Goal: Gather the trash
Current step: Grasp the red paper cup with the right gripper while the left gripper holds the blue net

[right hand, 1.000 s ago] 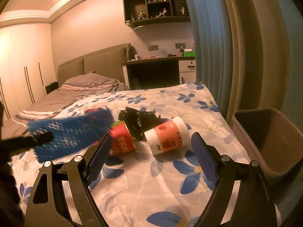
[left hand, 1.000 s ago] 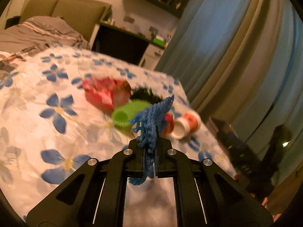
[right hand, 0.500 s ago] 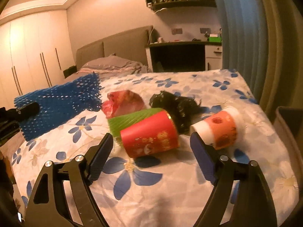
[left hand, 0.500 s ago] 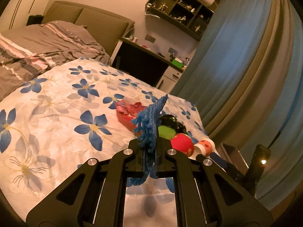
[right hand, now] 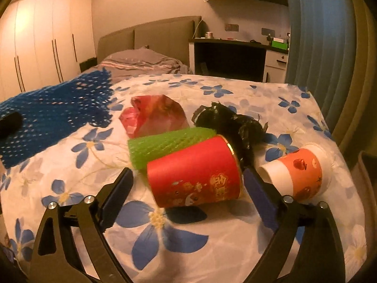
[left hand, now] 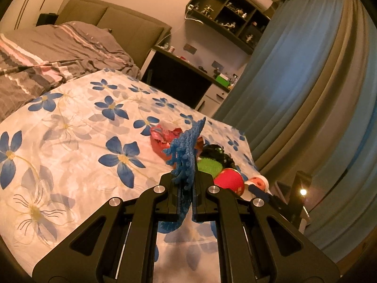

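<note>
My left gripper [left hand: 186, 184] is shut on a blue foam net [left hand: 186, 151] and holds it above the flowered bed; the net also shows at the left of the right wrist view [right hand: 54, 108]. My right gripper [right hand: 188, 186] is open, its jaws on either side of a red paper cup [right hand: 195, 174] lying on its side. Beside that cup lie a green foam net sleeve [right hand: 165, 145], a red crumpled wrapper [right hand: 153, 115], a black crumpled bag [right hand: 231, 122] and an orange-and-white paper cup [right hand: 299, 172].
The flowered bedspread [right hand: 179, 235] covers the bed. A brown bin's rim [right hand: 367, 165] shows past the bed's right edge. Blue and beige curtains [left hand: 306, 82] hang on the right. A dark desk [right hand: 231, 59] and grey bedding [right hand: 141, 63] lie behind.
My right gripper has moved in low toward the trash pile, so the red cup now lies between its jaws. My left gripper has lifted and drawn back with the blue net.
</note>
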Tool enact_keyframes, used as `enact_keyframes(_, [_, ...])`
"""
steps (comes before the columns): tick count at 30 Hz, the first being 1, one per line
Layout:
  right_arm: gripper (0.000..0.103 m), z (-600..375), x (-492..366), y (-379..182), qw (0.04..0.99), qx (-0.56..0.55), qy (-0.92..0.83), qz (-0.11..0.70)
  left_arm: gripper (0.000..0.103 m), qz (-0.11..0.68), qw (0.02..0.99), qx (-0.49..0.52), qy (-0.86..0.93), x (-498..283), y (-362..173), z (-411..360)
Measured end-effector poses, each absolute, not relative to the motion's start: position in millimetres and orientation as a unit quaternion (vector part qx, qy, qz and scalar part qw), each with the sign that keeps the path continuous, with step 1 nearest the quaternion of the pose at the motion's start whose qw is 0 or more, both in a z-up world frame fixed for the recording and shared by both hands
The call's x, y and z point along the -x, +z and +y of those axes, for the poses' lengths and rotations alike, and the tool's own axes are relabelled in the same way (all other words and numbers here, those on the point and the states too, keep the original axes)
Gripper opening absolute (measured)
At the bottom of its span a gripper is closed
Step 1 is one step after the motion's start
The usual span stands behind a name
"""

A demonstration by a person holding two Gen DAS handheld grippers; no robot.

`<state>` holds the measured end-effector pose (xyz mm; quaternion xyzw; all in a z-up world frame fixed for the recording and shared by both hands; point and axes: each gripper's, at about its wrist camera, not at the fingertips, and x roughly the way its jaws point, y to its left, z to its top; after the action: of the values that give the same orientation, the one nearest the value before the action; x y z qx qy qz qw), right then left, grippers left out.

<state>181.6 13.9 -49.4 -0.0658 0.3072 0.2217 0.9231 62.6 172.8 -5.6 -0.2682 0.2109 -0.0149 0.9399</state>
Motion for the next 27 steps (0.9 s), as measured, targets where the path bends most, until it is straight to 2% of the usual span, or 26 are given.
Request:
enact_keyframes(12, [0.097,17,-202,-60,0.905,0.074,0.228,0.351,0.005,0.214,0.939,0.27,-0.018,-67,-7,170])
enact_keyframes(16, [0.087,15,-203,-62,0.902,0.069,0.231,0.358,0.005,0.216,0.939,0.269,-0.017,-66,-7,169])
enact_keyframes(27, [0.086,-7,-171,-53,0.908,0.035,0.249,0.336,0.005,0.214,0.94,0.265,-0.019,-68,-5,165])
